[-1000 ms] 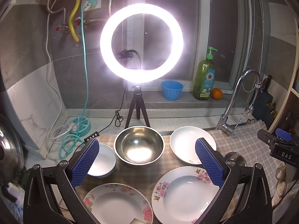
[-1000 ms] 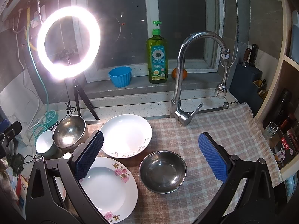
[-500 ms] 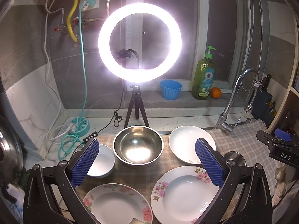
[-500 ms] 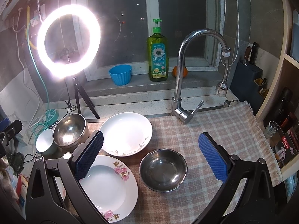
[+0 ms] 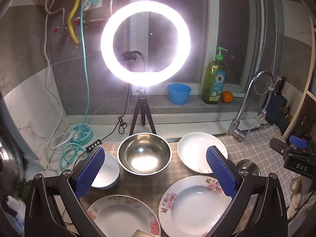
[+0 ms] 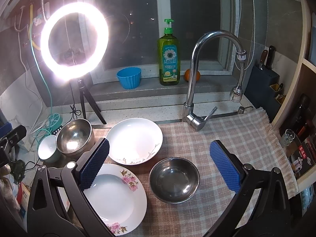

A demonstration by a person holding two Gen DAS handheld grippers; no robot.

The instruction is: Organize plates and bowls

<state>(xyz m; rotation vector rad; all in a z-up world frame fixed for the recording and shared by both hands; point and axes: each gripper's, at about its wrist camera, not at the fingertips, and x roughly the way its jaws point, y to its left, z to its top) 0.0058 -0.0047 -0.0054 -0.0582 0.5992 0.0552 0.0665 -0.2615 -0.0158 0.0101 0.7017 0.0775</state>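
Note:
On the checked cloth lie two floral plates (image 5: 122, 217) (image 5: 191, 205), a plain white plate (image 5: 195, 150), a large steel bowl (image 5: 144, 153), a small white bowl (image 5: 107, 170) and a small steel bowl (image 6: 173, 179). My left gripper (image 5: 156, 169) hangs open above the large steel bowl and the floral plates, holding nothing. My right gripper (image 6: 160, 165) is open too, above the small steel bowl, with the white plate (image 6: 136, 140) and a floral plate (image 6: 116, 195) at its left finger. In the right wrist view the large steel bowl (image 6: 74, 138) and white bowl (image 6: 48, 150) sit far left.
A lit ring light (image 5: 145, 43) on a tripod stands behind the bowls. A tap (image 6: 199, 73) rises at the back of the cloth. Soap bottle (image 6: 168, 57), blue cup (image 6: 129, 78) and an orange (image 5: 227, 96) rest on the sill. Cables and a teal power hub (image 5: 83, 132) lie left; shelves stand at the right.
Both grippers have drifted slightly; the dishes sit a little lower in the right wrist view. Nothing on the cloth has moved and both grippers stay open.

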